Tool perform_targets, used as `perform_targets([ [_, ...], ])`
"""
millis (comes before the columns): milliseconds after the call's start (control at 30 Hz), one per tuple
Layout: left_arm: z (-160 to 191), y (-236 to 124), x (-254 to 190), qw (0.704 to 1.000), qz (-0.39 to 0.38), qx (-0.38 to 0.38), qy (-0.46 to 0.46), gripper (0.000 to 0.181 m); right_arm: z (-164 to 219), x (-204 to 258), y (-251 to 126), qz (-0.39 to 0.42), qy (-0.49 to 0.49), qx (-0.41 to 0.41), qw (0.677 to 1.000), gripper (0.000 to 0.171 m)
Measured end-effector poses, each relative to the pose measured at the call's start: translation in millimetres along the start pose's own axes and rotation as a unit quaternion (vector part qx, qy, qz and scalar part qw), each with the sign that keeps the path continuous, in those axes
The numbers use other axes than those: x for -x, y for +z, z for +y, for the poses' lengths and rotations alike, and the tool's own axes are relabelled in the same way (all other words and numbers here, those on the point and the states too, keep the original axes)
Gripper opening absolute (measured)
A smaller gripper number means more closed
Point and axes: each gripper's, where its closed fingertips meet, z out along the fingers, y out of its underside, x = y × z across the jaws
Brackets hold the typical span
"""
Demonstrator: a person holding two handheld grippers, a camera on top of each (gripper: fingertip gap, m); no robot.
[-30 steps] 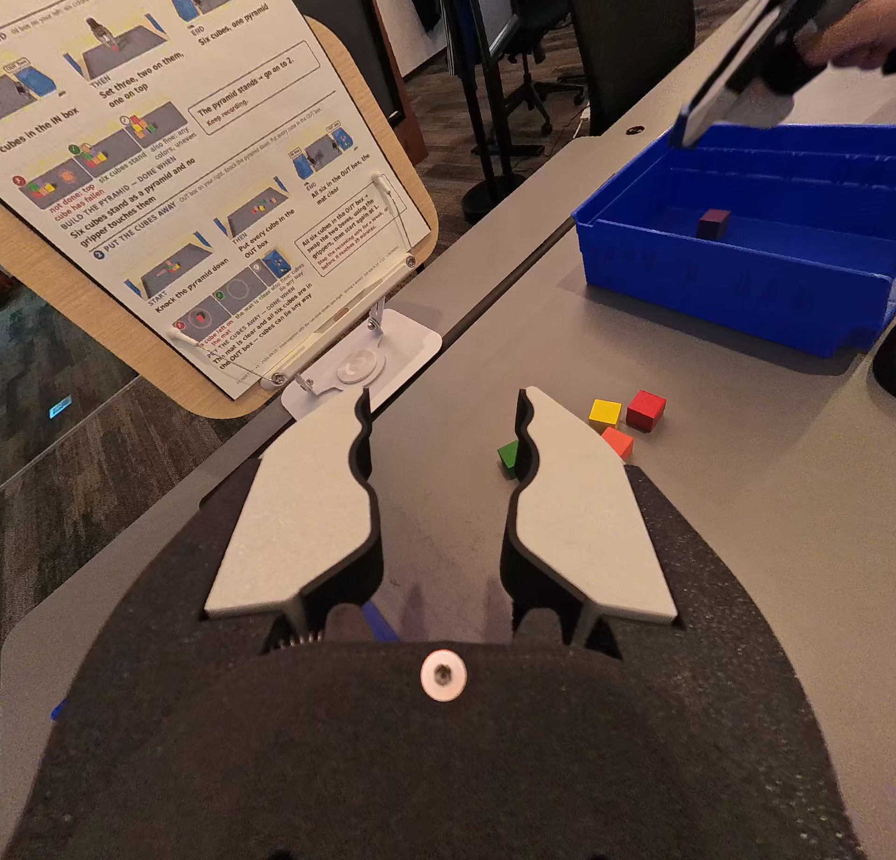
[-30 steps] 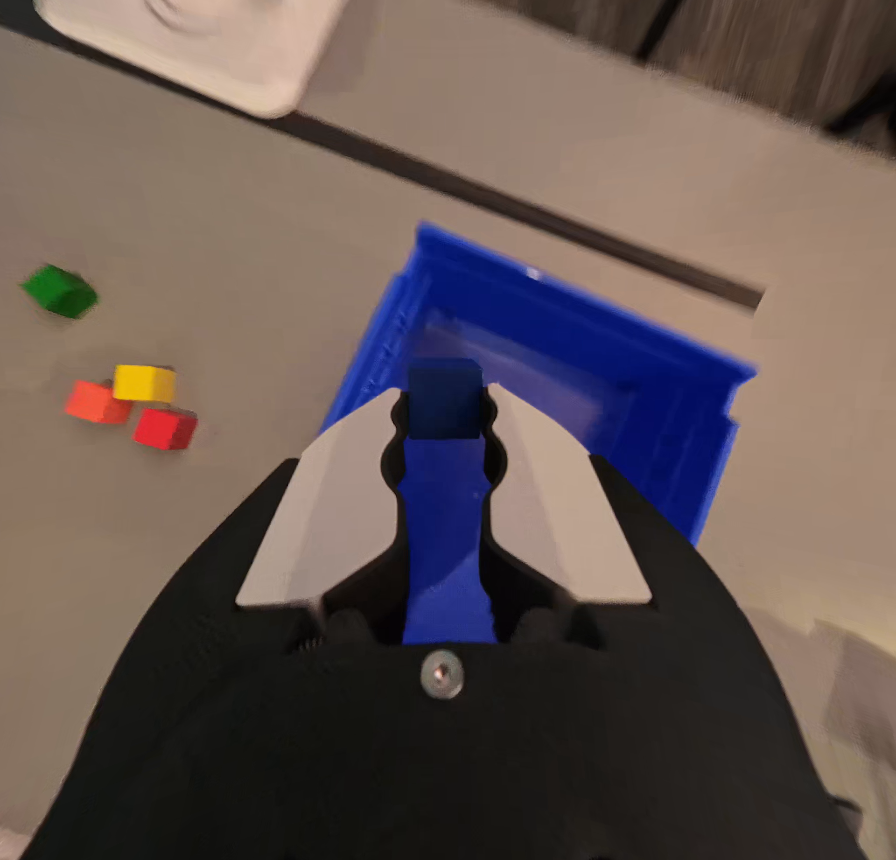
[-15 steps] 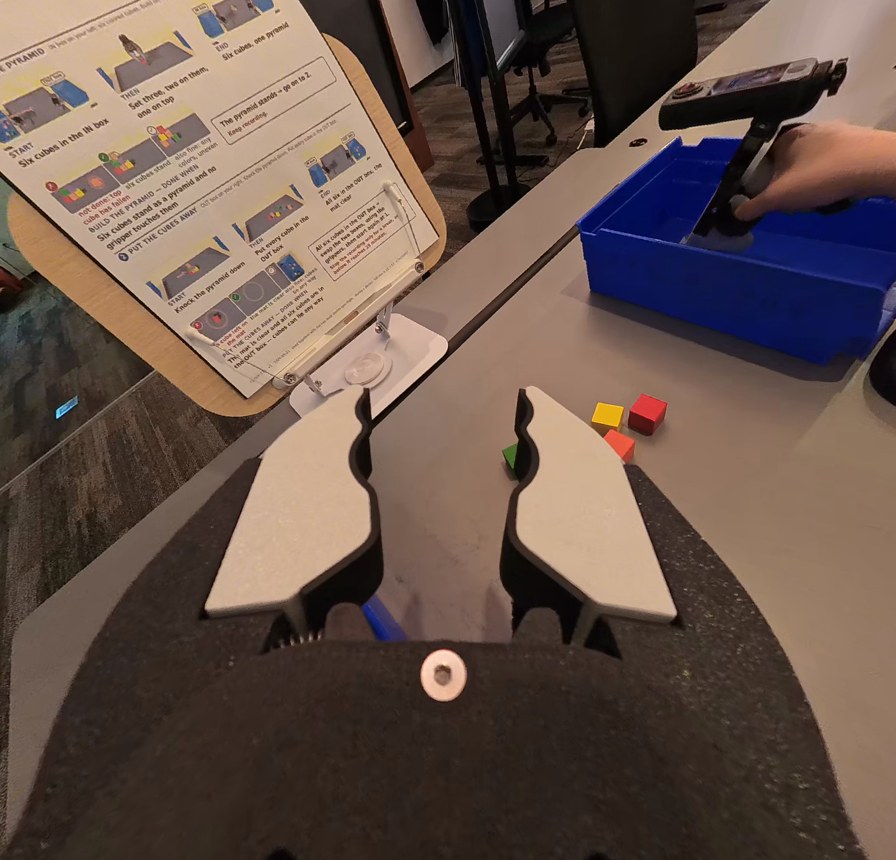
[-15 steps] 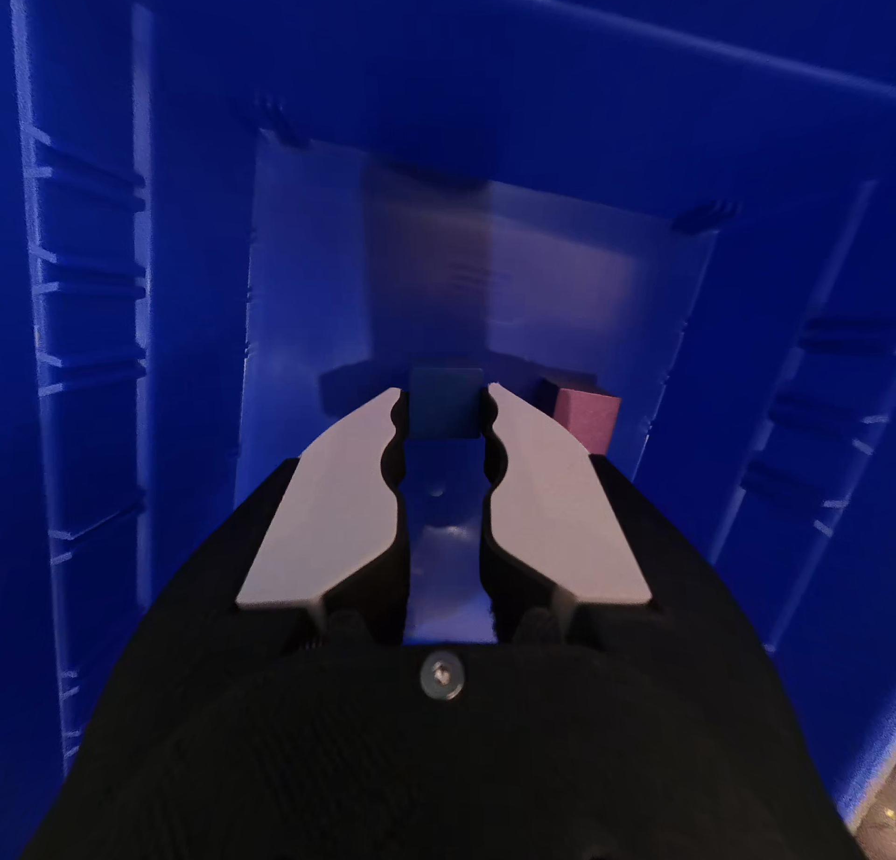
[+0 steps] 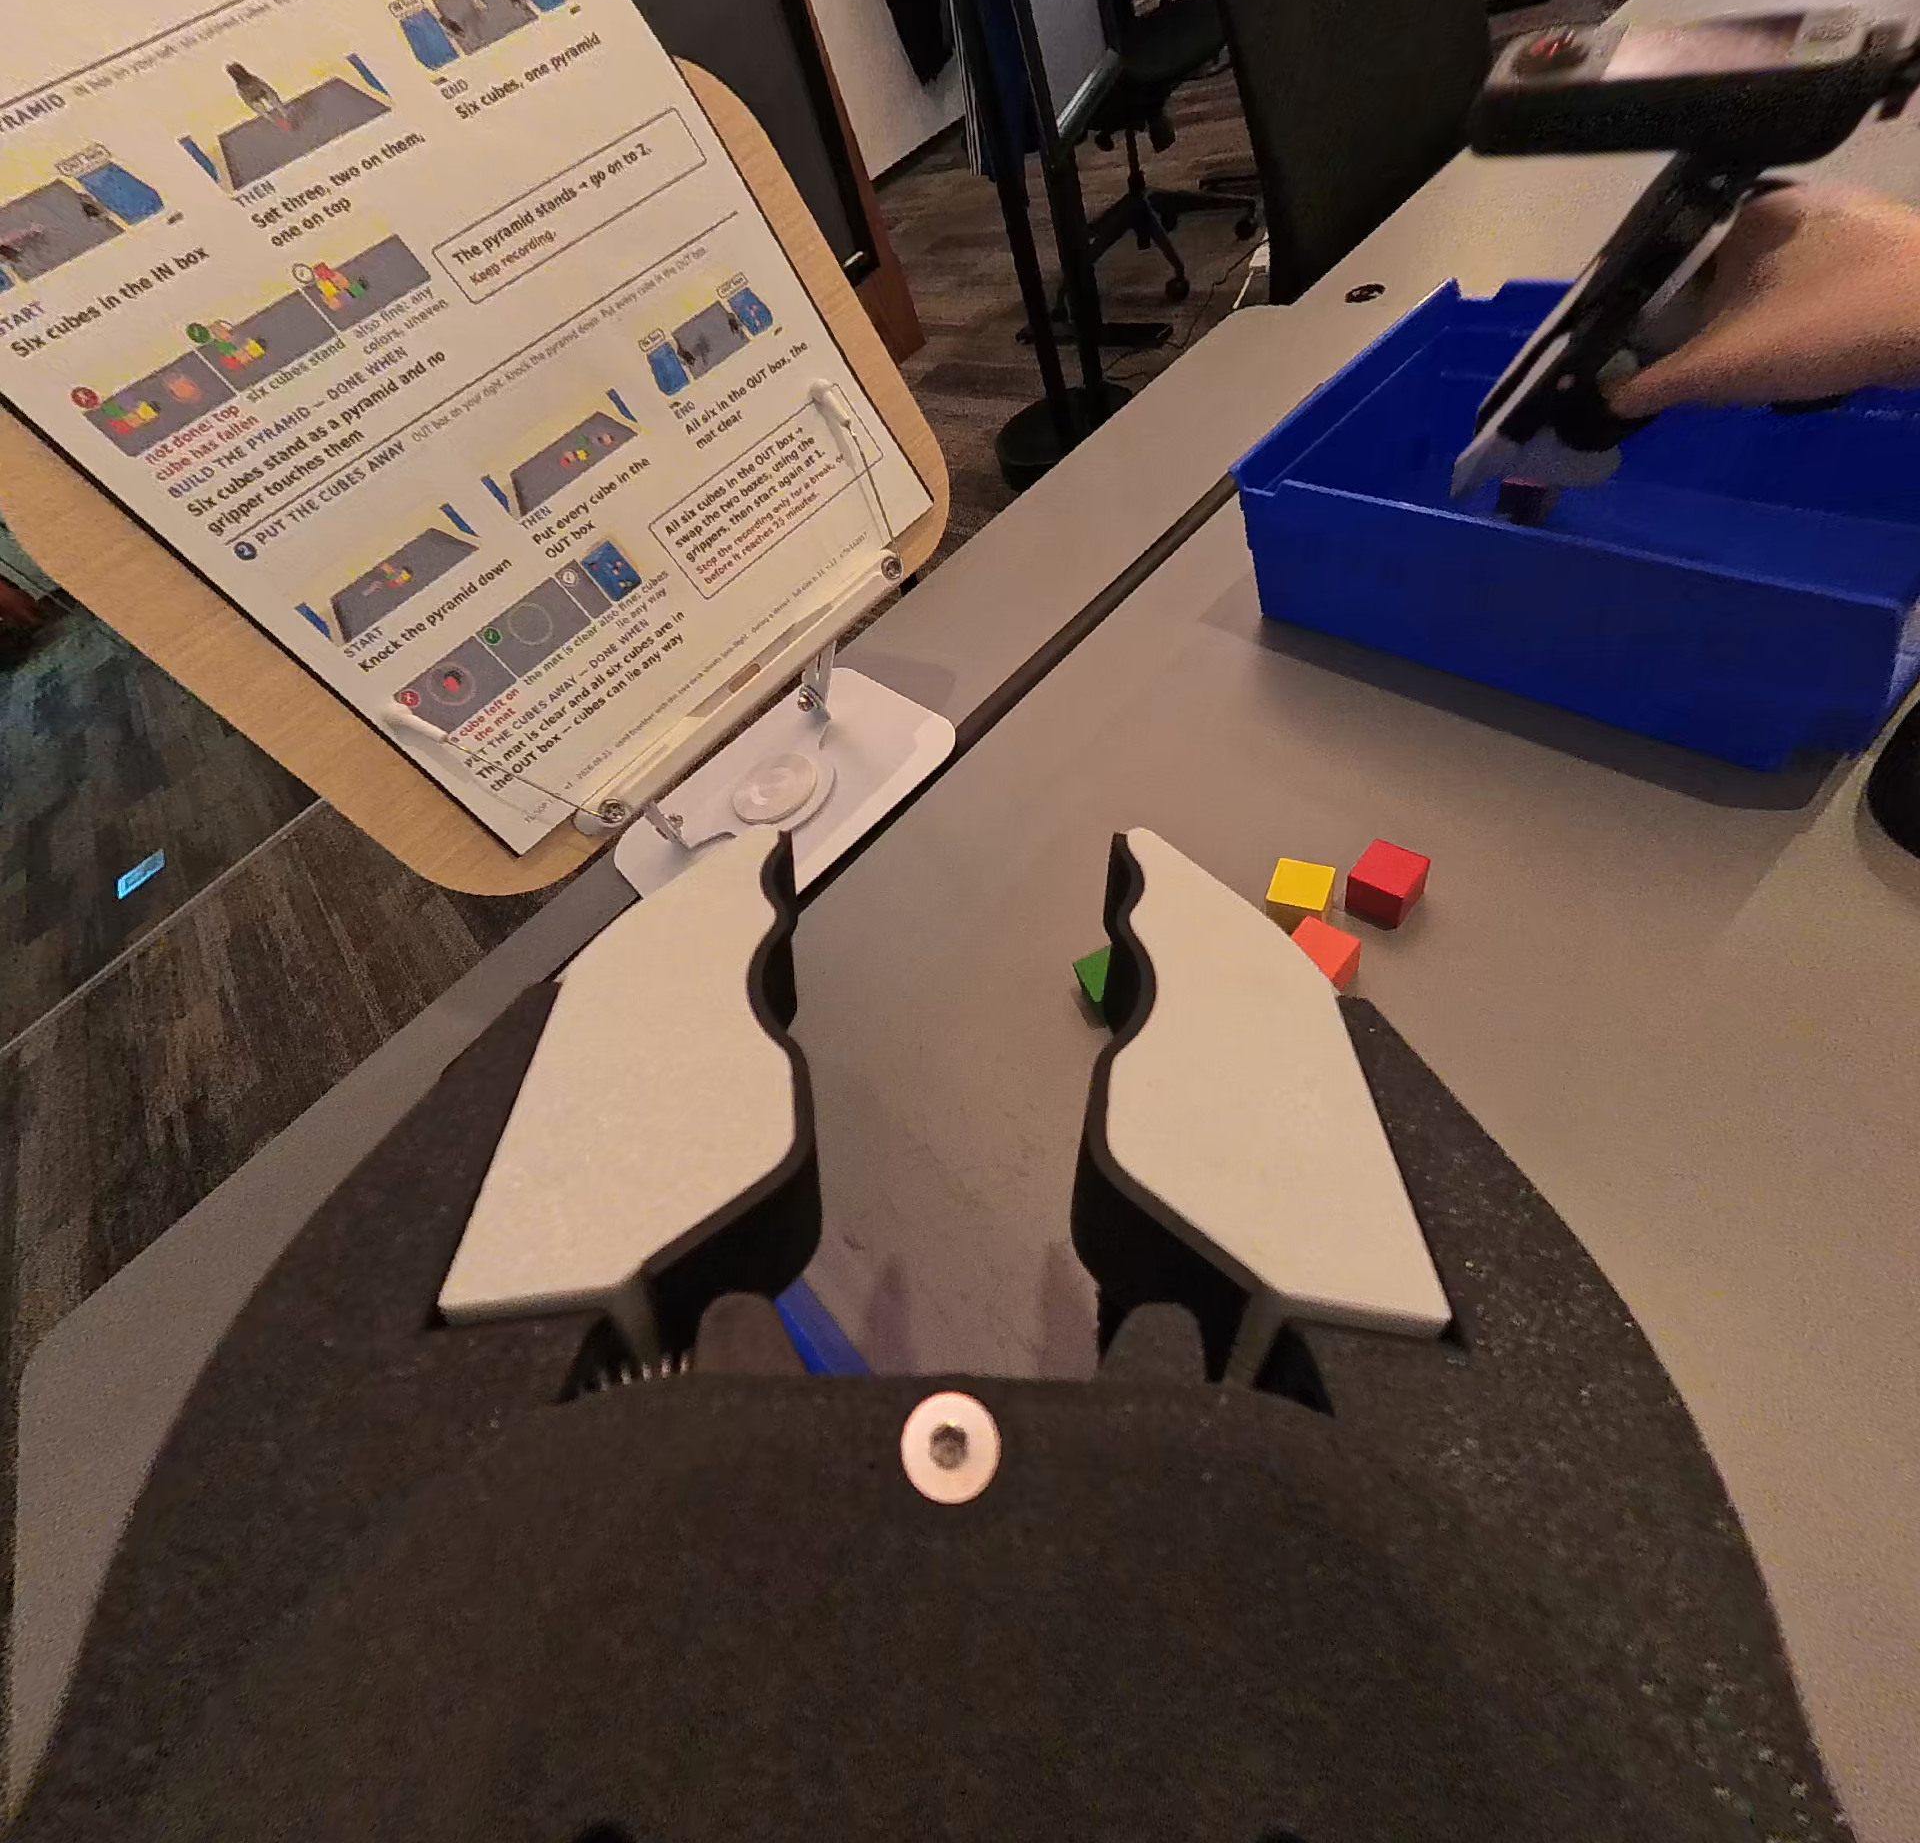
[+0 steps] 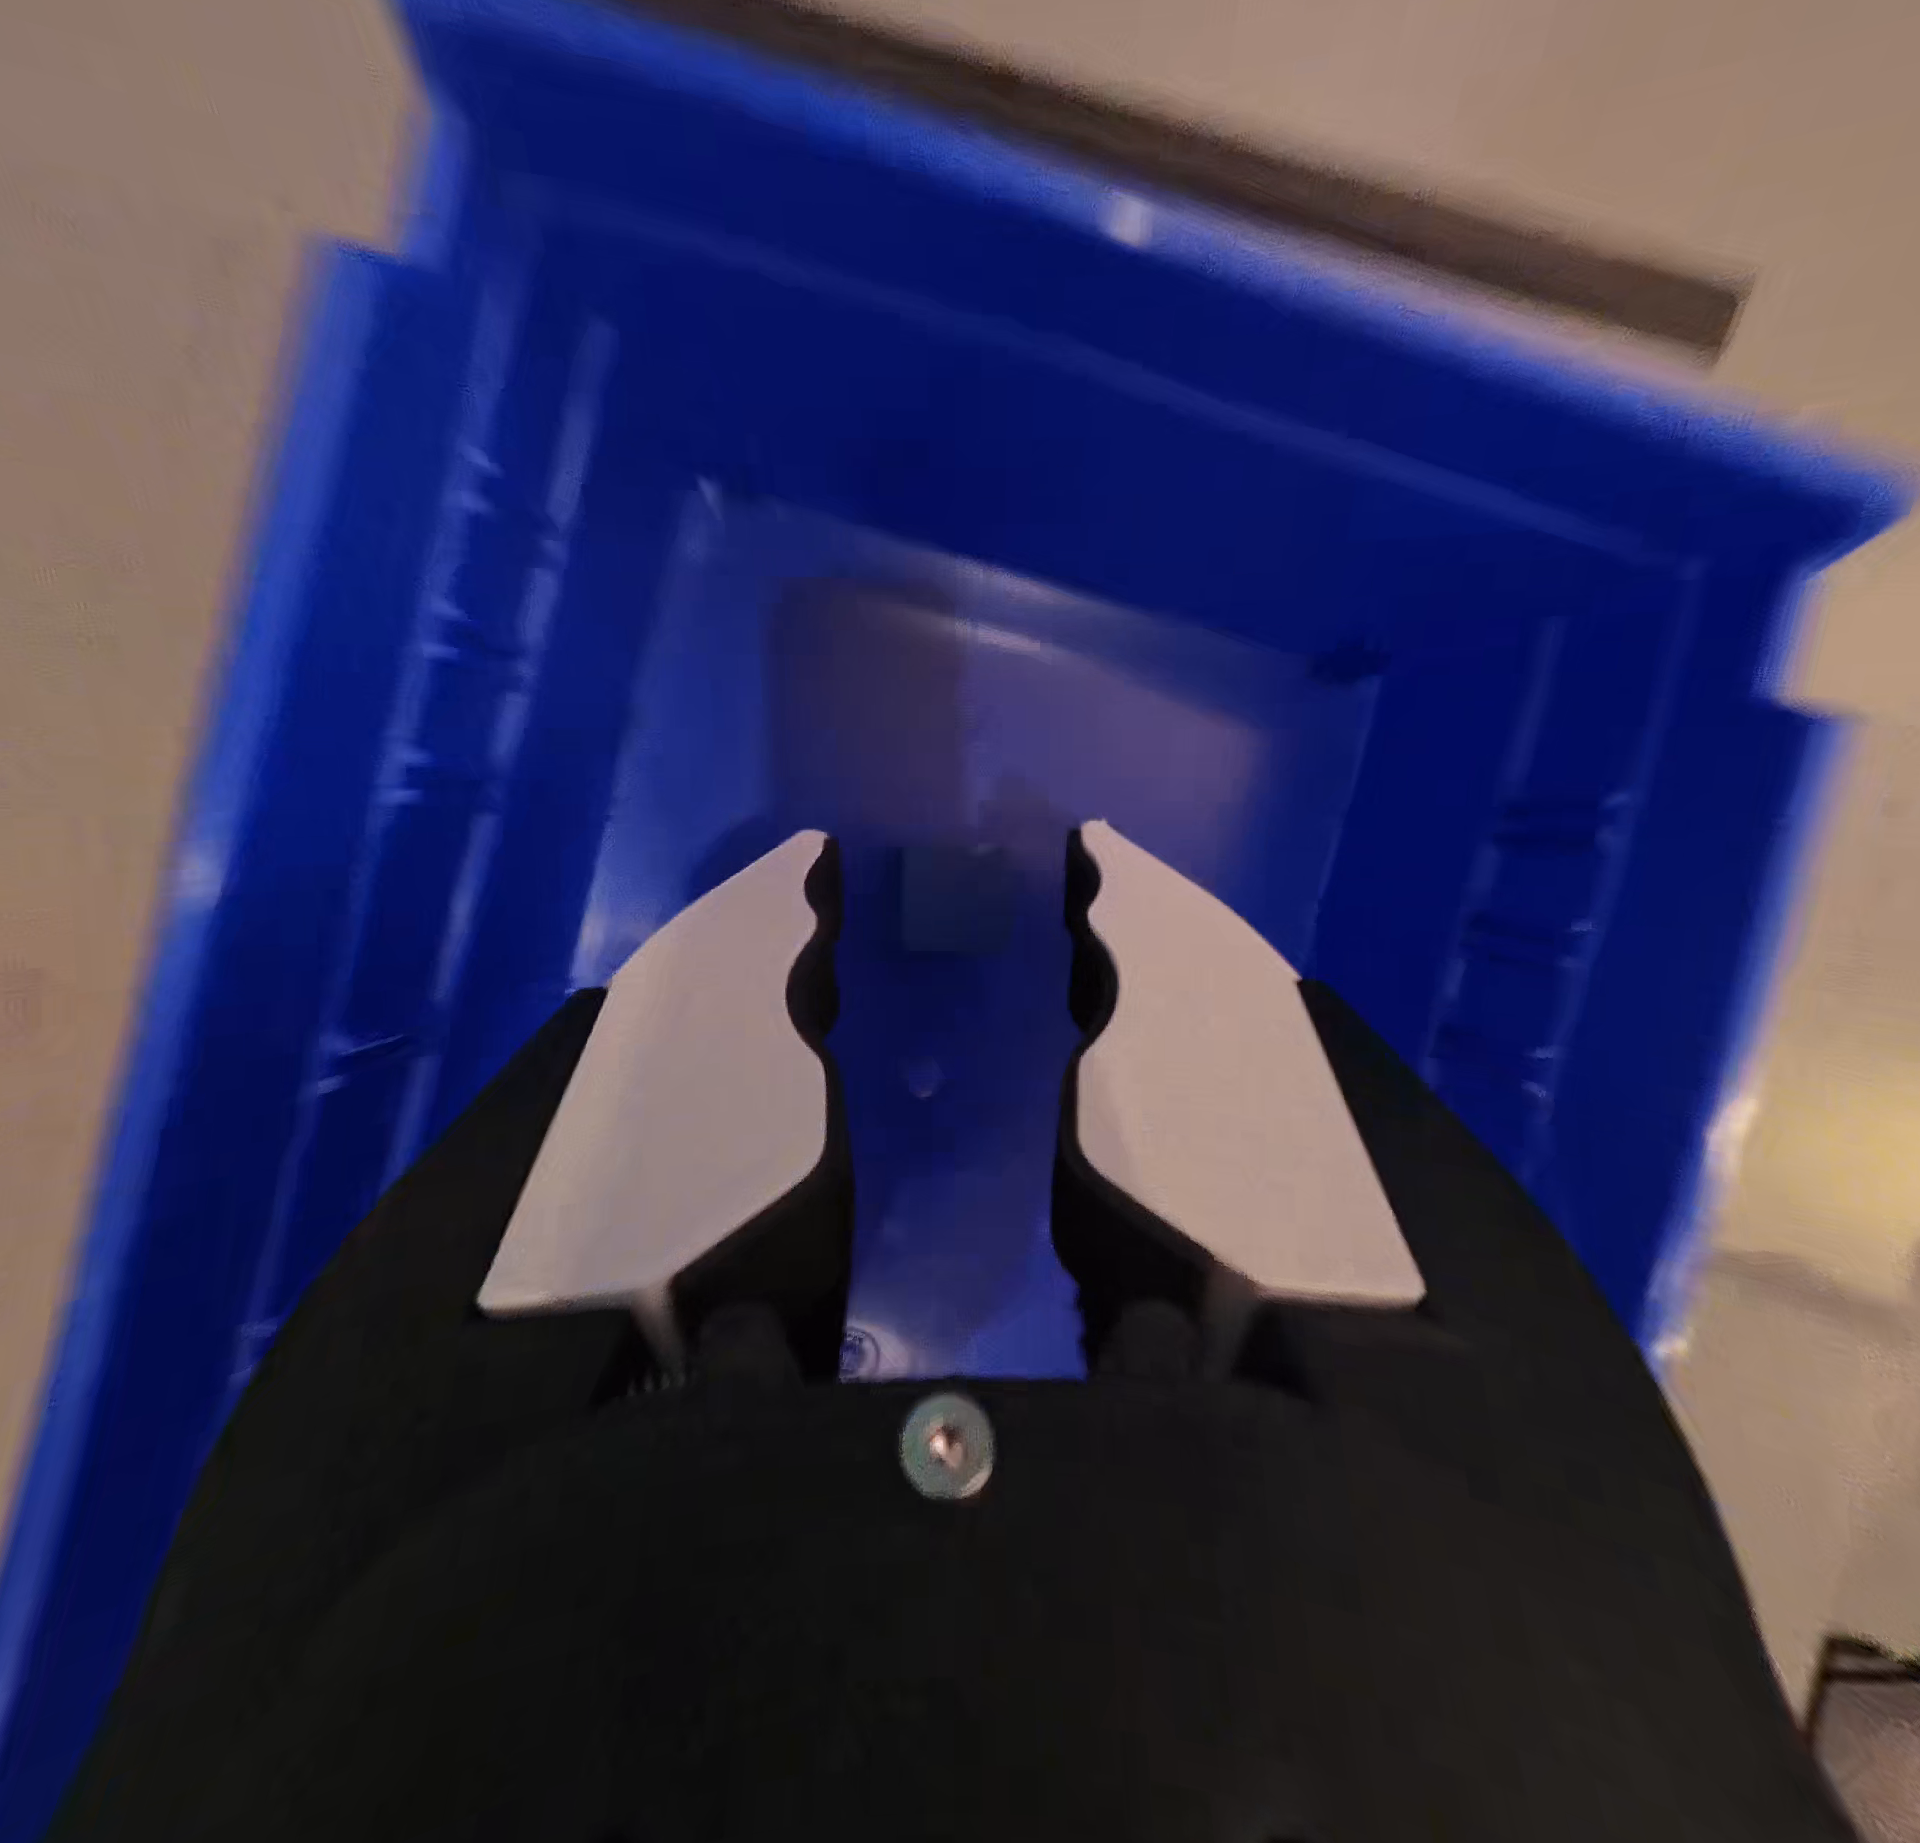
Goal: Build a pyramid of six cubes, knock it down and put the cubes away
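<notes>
Since half a second ago the right tool (image 6: pixel 948 837) has let go of the blue cube (image 6: pixel 951 902) and lifted back: its jaws now stand apart, and the cube lies loose on the bin (image 6: pixel 436 650) floor just ahead of the tips, touching neither finger. That view is blurred, so little more of the bin's inside can be made out there. From the left wrist view the right tool (image 5: pixel 1496 463) hangs tilted over the bin (image 5: pixel 1558 630), held by a hand (image 5: pixel 1787 339), its tip just above a dark purple cube (image 5: pixel 1525 498) on the bin floor.

The left tool (image 5: pixel 951 848) has not shifted. It hovers low over the counter (image 5: pixel 1558 1118), released, its jaws wide apart with nothing between them. A green cube (image 5: pixel 1091 974) lies on the counter just beside the inner edge of its right finger, partly hidden behind it. Just past that finger, to the right, sit three more cubes close together: yellow (image 5: pixel 1300 884), red (image 5: pixel 1387 881) and orange (image 5: pixel 1327 950), the orange nearest the tool. The bin stands well beyond them, ahead and to the right. Ahead and to the left, at the counter's edge, an instruction sheet (image 5: pixel 436 339) leans on a wooden board in a white stand (image 5: pixel 831 754).
</notes>
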Motion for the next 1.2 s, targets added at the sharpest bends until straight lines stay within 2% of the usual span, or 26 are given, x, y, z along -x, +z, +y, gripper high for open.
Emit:
perform_targets([
  [100,1,-1,2,1.0,-0.002,0.002,0.001,0.057,-40,30,-51,0.005,-0.101,-0.103,0.99,0.044],
  [200,1,-2,5,1.0,-0.007,0.001,-0.002,0.057,-57,90,-88,-0.017,-0.246,-0.145,0.958,0.044],
  [267,1,-2,6,1.0,-0.008,0.002,-0.003,0.057,-47,143,-93,-0.08,-0.331,-0.131,0.931,0.044],
  [333,1,-3,5,1.0,-0.007,0.003,0.0,0.057,-22,198,-90,-0.173,-0.434,-0.109,0.877,0.044],
  [400,0,-4,4,1.0,-0.006,0.002,0.003,0.057,0,225,-74,-0.207,-0.497,-0.079,0.839,0.042],
  [533,-2,-8,3,1.0,-0.005,-0.005,0.006,0.057,36,242,-32,-0.232,-0.536,0.01,0.812,0.042],
  [667,-3,-9,5,1.0,-0.004,-0.007,0.002,0.057,44,246,-11,-0.232,-0.545,0.029,0.805,0.042],
  [1000,1,-5,3,1.0,-0.001,0.003,0.005,0.057,54,251,4,-0.245,-0.549,0.052,0.798,0.039],
  [1200,3,-2,1,1.0,0.0,0.008,0.009,0.057,58,251,6,-0.248,-0.549,0.058,0.796,0.029],
])
